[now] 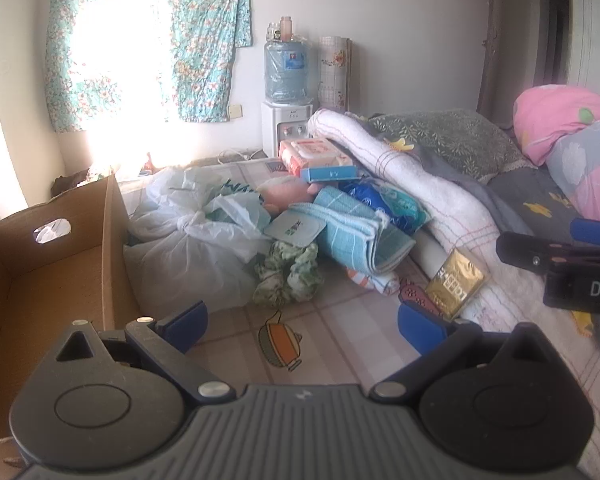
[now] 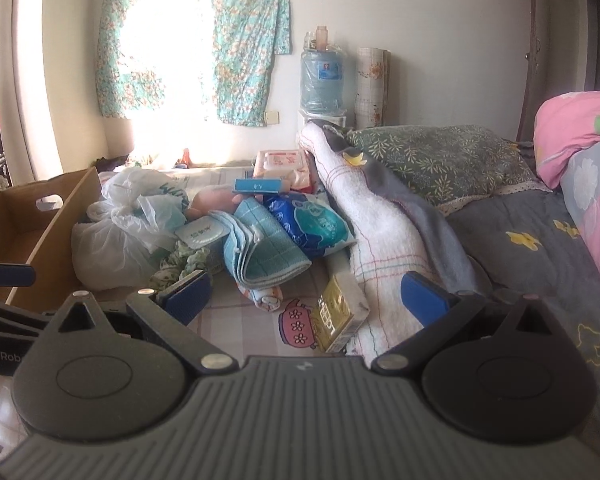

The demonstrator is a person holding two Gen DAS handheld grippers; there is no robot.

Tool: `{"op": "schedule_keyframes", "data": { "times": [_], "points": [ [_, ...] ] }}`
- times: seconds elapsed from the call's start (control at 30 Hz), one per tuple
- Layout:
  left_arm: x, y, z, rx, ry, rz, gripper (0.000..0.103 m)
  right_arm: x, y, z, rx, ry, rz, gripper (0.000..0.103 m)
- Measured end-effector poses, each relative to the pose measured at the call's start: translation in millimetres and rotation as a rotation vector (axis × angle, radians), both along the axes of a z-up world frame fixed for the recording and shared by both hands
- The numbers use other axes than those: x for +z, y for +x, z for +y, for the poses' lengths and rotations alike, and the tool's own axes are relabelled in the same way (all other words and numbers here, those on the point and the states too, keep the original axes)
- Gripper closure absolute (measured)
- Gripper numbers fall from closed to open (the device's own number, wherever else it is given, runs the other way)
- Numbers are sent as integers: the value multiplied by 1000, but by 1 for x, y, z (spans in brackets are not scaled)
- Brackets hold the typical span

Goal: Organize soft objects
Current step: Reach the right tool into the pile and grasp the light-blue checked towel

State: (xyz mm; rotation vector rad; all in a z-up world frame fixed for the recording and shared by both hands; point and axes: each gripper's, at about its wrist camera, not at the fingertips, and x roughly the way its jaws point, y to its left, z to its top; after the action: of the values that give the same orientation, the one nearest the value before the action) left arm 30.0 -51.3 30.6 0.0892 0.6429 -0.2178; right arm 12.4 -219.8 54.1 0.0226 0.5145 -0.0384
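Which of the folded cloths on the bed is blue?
The checked blue towel, folded in the middle of the pile; the green floral cloth is crumpled, and the white blanket is larger.

bare sheet ahead, clutter pile beyond

The left gripper points toward twelve o'clock, its blue-padded fingers spread wide with nothing between them. The right gripper points the same way, jaws equally wide and empty. In the left wrist view the right gripper shows at three o'clock; the right wrist view shows the left one at nine o'clock.
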Motion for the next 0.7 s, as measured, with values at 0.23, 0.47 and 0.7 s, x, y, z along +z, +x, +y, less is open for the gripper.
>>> {"op": "schedule_keyframes", "data": {
  "times": [0.23, 0.47, 0.7],
  "points": [
    [-15, 44, -24, -8, -41, -59, 3, 7, 52, -31, 90, 147, -8, 1],
    [-35, 80, -38, -13, -147, -100, 17, -6, 117, -41, 213, 195, 63, 9],
    [-56, 112, -72, -98, -75, -34, 38, -46, 203, -48, 253, 329, 274, 47]
  ]
}}
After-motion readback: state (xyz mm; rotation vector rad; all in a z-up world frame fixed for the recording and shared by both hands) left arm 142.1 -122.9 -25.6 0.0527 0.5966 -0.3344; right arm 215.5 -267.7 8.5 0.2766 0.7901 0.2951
